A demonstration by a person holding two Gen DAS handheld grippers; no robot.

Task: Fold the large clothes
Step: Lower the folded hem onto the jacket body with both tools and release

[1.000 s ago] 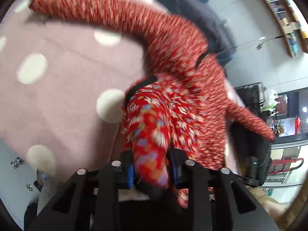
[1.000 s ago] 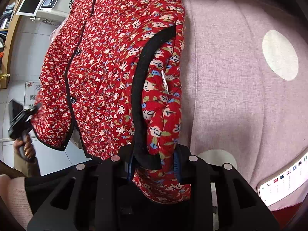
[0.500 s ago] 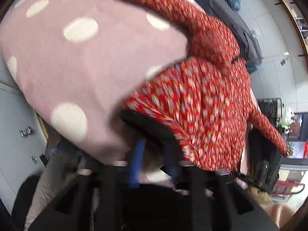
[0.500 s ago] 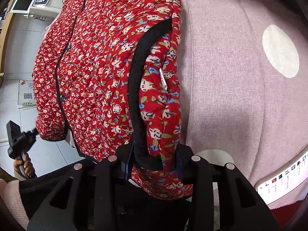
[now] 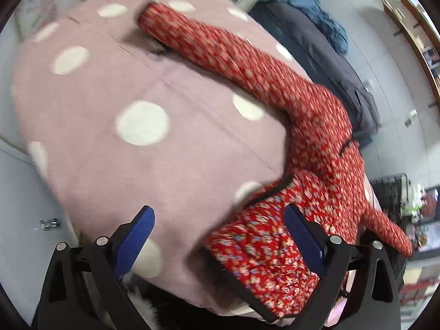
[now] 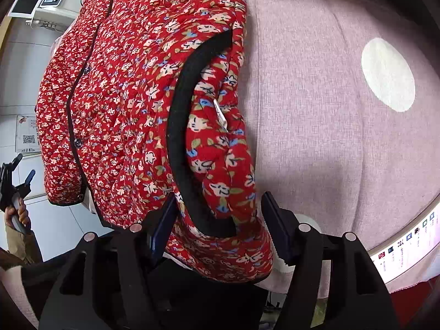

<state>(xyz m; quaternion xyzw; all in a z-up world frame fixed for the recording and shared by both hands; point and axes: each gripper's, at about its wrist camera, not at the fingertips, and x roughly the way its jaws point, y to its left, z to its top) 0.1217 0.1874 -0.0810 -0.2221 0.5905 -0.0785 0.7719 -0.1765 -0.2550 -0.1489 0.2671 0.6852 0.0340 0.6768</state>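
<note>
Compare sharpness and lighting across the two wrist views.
Left wrist: motion blur smears the jacket print and the cloth dots; the open left gripper stays crisp. Right wrist: sharp, floral print legible, the jacket casting a soft shadow on the cloth; fisheye bending and dark corners in both.

Jacket [image 6: 132, 104]: red quilted fabric w/ small white, blue & green flowers, black trim along edges [image 6: 178, 126], dark buttons. Cloth under it [image 5: 176, 159]: dusty pink w/ big cream polka dots. Both grippers black w/ blue ribbed pads [image 5: 140, 233] [image 6: 277, 231]; dark grey and blue clothes [image 5: 324, 35] past cloth's far edge.
</note>
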